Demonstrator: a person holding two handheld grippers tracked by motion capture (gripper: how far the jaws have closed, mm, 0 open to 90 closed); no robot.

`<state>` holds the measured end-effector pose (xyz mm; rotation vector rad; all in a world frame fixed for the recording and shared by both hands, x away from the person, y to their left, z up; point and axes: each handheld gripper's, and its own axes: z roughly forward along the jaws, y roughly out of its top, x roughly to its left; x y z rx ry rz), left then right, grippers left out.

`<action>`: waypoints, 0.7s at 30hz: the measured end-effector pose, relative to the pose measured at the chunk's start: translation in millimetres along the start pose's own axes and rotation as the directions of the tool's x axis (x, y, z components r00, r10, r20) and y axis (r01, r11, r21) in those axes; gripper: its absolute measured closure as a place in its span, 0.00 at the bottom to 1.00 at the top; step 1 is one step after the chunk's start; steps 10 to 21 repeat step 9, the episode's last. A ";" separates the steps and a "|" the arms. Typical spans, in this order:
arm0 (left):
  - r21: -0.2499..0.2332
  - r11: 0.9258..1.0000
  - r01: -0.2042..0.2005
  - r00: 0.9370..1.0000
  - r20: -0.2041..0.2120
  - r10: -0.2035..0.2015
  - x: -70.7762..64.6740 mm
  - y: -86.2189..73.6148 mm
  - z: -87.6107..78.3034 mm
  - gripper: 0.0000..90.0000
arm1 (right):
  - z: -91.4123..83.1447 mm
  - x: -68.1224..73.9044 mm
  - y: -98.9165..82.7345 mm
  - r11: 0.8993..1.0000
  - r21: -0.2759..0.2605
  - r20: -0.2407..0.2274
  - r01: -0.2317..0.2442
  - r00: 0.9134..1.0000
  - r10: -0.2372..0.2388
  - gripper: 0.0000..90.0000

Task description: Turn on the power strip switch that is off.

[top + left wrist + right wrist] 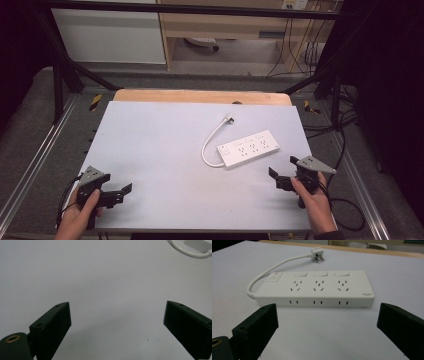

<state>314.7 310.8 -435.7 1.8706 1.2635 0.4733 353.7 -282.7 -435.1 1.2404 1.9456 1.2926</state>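
Observation:
A white power strip lies flat on the grey table top, right of centre, its white cord curling back to a plug. In the right gripper view the power strip lies just beyond the jaws, sockets up, with the plug behind it. My right gripper stands open near the table's right front, a short way in front of the strip, with nothing held. At the left front, far from the strip, my left gripper is open and empty over bare table. The cord shows at the top right of the left gripper view.
A wooden strip runs along the table's far edge. Metal frame rails flank the table. Loose black cables hang off the right side. Bare table surface spreads between the two grippers.

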 end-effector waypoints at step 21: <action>0.001 1.000 -0.012 1.000 0.005 0.012 0.0 0.5 -0.4 0.08 | 23.2 2.7 -6.4 0.985 0.173 0.058 0.007 0.998 -0.017 0.05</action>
